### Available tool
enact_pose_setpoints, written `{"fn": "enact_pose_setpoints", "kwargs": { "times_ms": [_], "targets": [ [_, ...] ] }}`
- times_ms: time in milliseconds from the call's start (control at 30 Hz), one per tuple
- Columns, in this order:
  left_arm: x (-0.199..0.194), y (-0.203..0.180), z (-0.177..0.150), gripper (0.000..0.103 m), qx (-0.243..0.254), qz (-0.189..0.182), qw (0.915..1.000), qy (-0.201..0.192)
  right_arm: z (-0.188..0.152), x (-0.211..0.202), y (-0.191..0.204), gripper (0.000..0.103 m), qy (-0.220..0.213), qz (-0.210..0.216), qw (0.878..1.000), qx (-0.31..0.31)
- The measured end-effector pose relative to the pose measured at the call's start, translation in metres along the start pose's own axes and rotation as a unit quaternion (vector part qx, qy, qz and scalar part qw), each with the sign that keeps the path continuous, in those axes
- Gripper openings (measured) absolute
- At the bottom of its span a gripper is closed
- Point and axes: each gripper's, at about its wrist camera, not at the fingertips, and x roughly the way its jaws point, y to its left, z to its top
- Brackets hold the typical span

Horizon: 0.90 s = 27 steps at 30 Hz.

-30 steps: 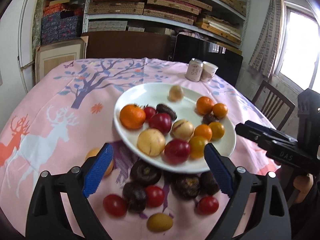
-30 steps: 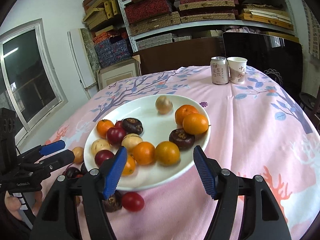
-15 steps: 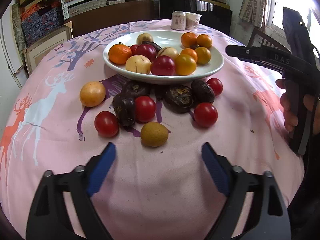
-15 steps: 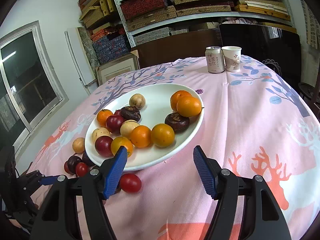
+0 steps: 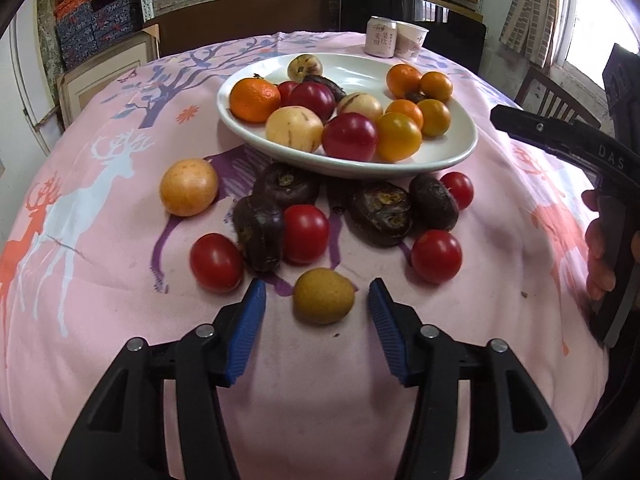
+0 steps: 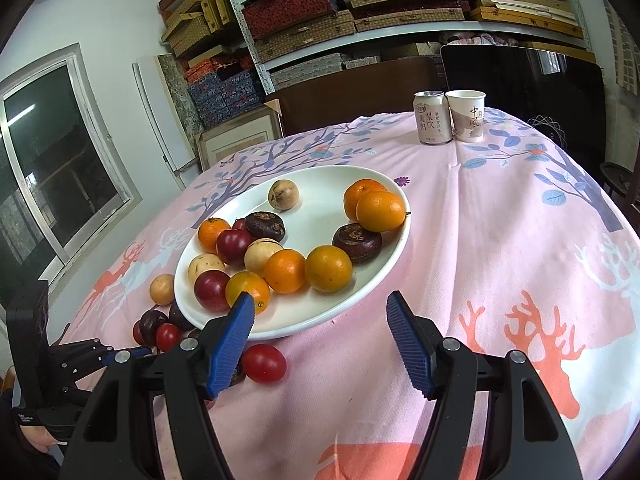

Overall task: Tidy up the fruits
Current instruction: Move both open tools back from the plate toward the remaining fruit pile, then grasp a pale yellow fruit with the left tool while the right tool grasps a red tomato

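While our left tool (image 5: 317, 306) gapes around a brownish fruit (image 5: 323, 295) without gripping, our right tool (image 6: 320, 322) hangs wide and empty; ahead, the white plate (image 6: 360, 292) holds oranges and plums on the pink-clothed table (image 6: 520, 240) before shelves (image 6: 400, 12).

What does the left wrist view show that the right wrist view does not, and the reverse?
Only the left wrist view shows the brownish-yellow fruit lying between the open left gripper fingertips, and a wooden chair. Only the right wrist view shows the dark window. Both show the white plate of fruit, the can and the paper cup.
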Motion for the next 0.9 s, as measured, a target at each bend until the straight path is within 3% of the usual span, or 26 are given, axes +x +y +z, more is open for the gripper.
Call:
{"fn": "enact_pose_setpoints", "kwargs": {
  "times_ms": [300,400,700,767,900],
  "targets": [
    [0.003,-0.008,0.002,0.051,0.022,-0.001,0.9997,0.008,-0.004,-0.003,0.008,0.069,0.001,0.006,1.0,-0.018],
    [-0.001,-0.011,0.0,0.028,0.023,-0.002,0.9997,0.0,-0.008,-0.003,0.012,0.069,0.012,0.012,1.0,-0.026],
    [-0.03,0.003,-0.003,0.028,-0.015,-0.011,0.9957,-0.09,-0.018,0.007,0.031,0.063,0.071,-0.003,0.995,-0.069],
    [-0.034,0.008,-0.004,0.028,-0.028,-0.013,0.9945,-0.1,-0.021,0.014,0.041,0.053,0.088,-0.006,0.992,-0.093],
    [-0.035,0.016,-0.003,0.028,-0.048,-0.022,0.9935,-0.101,-0.024,0.027,0.053,0.047,0.111,-0.027,0.987,-0.114]
  ]
}}
